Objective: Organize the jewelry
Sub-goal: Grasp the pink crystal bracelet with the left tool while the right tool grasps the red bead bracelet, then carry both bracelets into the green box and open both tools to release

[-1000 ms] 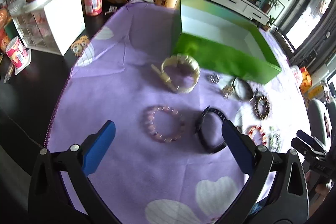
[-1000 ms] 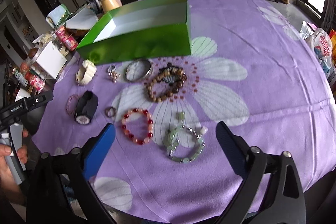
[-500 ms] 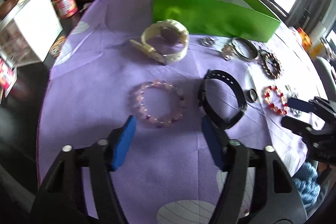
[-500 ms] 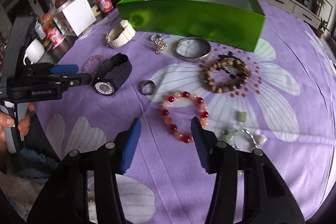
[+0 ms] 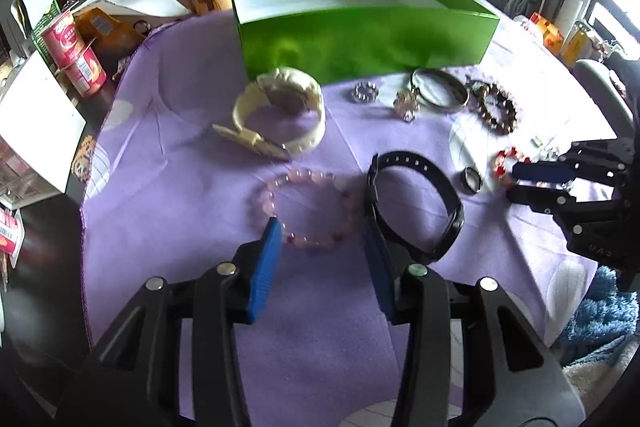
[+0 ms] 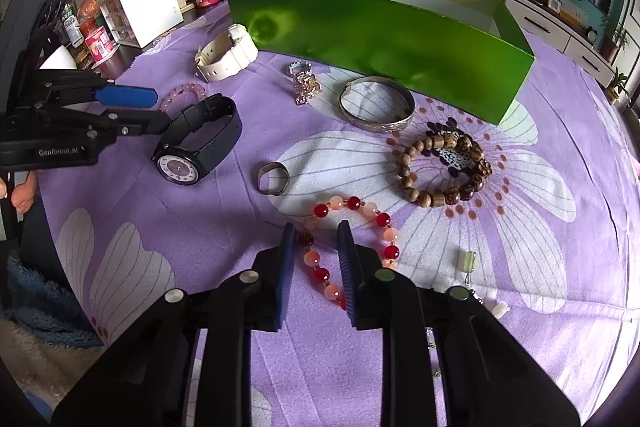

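We see both grippers closing, fingers apart: left gripper (image 5: 322, 235) around the pink bracelet (image 5: 310, 205), right gripper (image 6: 316, 241) seemingly straddling the red bracelet (image 6: 352, 227).

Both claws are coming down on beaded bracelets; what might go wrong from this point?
The left claw is closing around the pink bracelet, with the black watch touching its right pad: it may snag the strap. The right claw is closing over only one side of the red bracelet, so the beads may slip out.

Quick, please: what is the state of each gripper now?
Left gripper: closing around pink bead bracelet, not gripping yet.
Right gripper: closing around red-and-peach bead bracelet, not gripping yet.
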